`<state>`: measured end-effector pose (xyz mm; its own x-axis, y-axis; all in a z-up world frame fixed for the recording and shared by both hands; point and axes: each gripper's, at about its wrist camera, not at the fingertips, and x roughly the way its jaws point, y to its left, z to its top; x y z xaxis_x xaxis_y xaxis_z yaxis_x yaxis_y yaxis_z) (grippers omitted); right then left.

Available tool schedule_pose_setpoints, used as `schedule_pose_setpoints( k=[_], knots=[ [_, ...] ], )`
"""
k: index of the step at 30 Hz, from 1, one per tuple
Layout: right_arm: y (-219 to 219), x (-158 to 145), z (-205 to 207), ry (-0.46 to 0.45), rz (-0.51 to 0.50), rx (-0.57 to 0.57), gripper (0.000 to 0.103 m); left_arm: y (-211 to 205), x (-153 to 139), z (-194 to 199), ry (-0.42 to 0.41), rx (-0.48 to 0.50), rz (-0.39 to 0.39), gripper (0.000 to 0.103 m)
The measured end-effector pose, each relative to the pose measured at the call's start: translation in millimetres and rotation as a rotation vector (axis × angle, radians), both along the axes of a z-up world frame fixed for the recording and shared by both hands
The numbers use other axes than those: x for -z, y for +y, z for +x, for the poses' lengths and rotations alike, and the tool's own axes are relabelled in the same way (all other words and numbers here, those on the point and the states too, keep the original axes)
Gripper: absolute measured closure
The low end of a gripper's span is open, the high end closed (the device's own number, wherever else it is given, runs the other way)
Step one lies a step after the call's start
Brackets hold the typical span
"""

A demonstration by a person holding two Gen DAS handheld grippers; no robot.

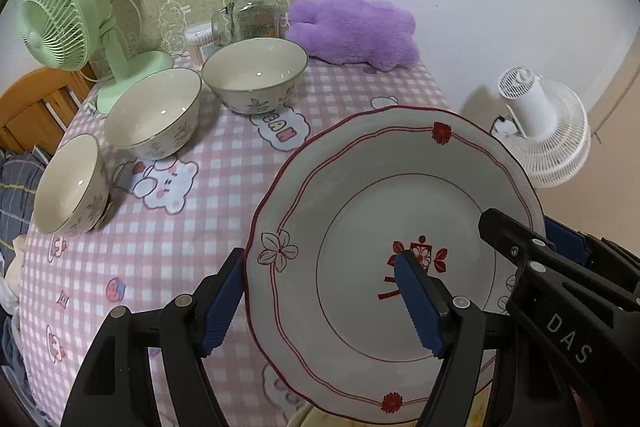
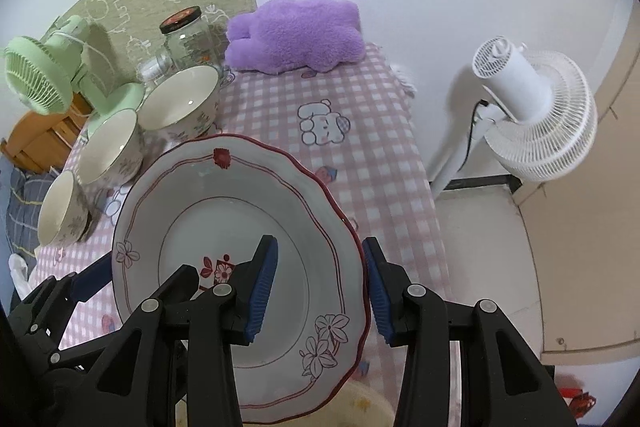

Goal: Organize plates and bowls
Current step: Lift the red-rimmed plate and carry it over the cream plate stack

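Plate (image 1: 400,259) face-up, slightly tilted

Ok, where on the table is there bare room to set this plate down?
Free: the checked cloth between the plate and purple plush, along the right edge. Crowded: the left side, with three bowls in a row, green fan and jar.

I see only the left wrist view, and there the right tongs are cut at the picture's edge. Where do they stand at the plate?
Observer: The right tongs straddle the right rim of the plate, one pad inside and one outside.
Operator: Are they shut on the rim?
Observer: No. The inner pad stands clearly apart from the rim, so they are open.
Operator: What is beyond that side?
Observer: The white fan stands on a pole on the floor, beside the table.
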<state>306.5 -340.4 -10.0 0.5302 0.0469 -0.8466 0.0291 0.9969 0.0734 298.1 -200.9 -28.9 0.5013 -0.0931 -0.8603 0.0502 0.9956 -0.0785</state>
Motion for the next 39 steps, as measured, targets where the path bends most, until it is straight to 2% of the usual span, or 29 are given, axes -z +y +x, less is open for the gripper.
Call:
schedule_pose_setpoints(
  k=[9, 19, 32, 39],
  knots=[
    [6.8, -6.5, -65.7, 0.003, -0.018, 0.060, 0.056, 1.1, -1.0, -54.0, 0.012, 0.055, -0.032, 0.029],
    [1.0, 7.6, -122.8, 0.051, -0.033, 0.108, 0.056, -4.2, 16.4, -101.8, 0.062, 0.116, -0.045, 0.029],
    [-18.1, 35.2, -140.5, 0.146, -0.042, 0.071, 0.056, -25.5, 46.8, -122.6, 0.152, 0.090, -0.049, 0.029],
    [-26.5, 45.8, -137.0, 0.165, -0.023, 0.036, 0.056, -34.9, 49.4, -124.2, 0.139, 0.073, 0.002, 0.029]
  ],
)
